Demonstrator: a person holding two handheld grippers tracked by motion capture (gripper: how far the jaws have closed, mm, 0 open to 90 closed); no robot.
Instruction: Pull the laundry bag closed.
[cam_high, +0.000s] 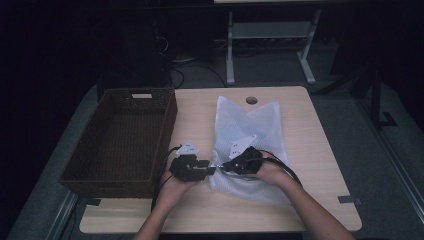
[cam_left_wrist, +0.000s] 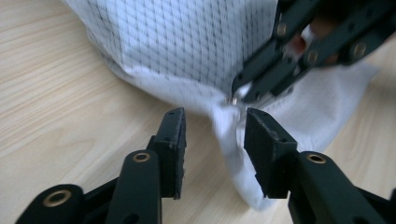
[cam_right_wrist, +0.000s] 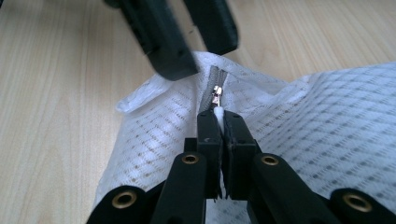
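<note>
Zipper pull (cam_right_wrist: 216, 91) sits at the near-left corner of the mesh bag (cam_high: 250, 127), just ahead of the right gripper (cam_right_wrist: 220, 114), apparently clamped on its tab, while the left gripper (cam_left_wrist: 214, 125) straddles the corner, jaws parted, gripping nothing.

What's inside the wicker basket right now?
The basket shows only its woven floor and walls in the high view. The strip behind its near wall is hidden. The mesh bag lies beside it on the table.

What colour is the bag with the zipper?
White mesh bag, with a grey zipper; it shows best in the right gripper view.
</note>
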